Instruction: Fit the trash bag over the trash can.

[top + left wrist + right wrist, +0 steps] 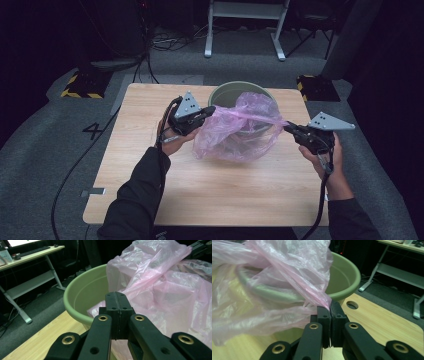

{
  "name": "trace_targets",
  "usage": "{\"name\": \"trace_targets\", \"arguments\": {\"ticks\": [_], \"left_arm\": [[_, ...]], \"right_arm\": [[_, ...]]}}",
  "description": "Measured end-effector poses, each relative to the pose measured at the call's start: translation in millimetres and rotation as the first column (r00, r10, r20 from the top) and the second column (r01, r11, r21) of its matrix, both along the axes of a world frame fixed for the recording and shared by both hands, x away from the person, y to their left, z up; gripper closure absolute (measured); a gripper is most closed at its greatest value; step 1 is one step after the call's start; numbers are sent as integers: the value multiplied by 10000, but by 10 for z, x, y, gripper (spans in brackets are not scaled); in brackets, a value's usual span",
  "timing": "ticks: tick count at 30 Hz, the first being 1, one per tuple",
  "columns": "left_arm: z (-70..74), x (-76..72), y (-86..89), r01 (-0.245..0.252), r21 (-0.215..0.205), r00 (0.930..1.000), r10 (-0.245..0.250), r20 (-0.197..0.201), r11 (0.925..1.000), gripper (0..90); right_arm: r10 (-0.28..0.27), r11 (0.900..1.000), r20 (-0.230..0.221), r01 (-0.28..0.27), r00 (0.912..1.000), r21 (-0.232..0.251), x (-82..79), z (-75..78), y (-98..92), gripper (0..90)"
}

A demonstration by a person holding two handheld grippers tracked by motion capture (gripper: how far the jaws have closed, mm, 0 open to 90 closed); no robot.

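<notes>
Bag [235, 127], pink and thin, is draped over the near rim of the green bin [225, 92] at the far middle of the table [210, 190], and is stretched between both grippers. From largest to smallest: the table carries the bin, the bin carries the bag, and the bag's edge is pinched at two spots. The left gripper [209, 110] is clamped on the film at the bin's left side; the right gripper [289, 128] is clamped on a gathered strand, pulled out to the right. Judged from this, the mouth is being spread to line the bin. Tension should be kept even, the film lifted clear of the rim, and sharp tugs avoided, since it would likely tear.
</notes>
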State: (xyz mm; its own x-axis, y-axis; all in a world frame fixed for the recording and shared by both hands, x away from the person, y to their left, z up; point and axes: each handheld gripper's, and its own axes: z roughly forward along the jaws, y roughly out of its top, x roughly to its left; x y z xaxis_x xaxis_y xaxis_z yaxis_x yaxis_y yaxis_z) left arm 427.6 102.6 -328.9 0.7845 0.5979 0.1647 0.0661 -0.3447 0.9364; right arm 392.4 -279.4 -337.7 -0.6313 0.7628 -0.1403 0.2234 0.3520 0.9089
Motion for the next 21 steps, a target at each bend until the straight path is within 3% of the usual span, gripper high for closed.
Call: {"name": "trace_targets", "arguments": {"ticks": [3, 10, 14, 21], "left_arm": [[29, 13, 17, -108, -116, 9999, 109, 67, 9999, 845], [72, -13, 186, 6, -634, 9973, -53, -738, 9980, 508], [122, -153, 266, 63, -837, 9965, -132, -824, 9965, 306], [129, -451, 254, 935, -1033, 9897, -1038, -985, 9902, 156]], "right_arm": [[-165, 9999, 69, 165, 9998, 1, 64, 11, -3, 886], [-496, 9986, -56, 497, 9988, 194, 206, 32, -28, 892], [-544, 9983, -143, 546, 9984, 185, 245, 47, -8, 894], [-606, 9981, -130, 607, 9981, 65, 267, 69, 36, 894]]}}
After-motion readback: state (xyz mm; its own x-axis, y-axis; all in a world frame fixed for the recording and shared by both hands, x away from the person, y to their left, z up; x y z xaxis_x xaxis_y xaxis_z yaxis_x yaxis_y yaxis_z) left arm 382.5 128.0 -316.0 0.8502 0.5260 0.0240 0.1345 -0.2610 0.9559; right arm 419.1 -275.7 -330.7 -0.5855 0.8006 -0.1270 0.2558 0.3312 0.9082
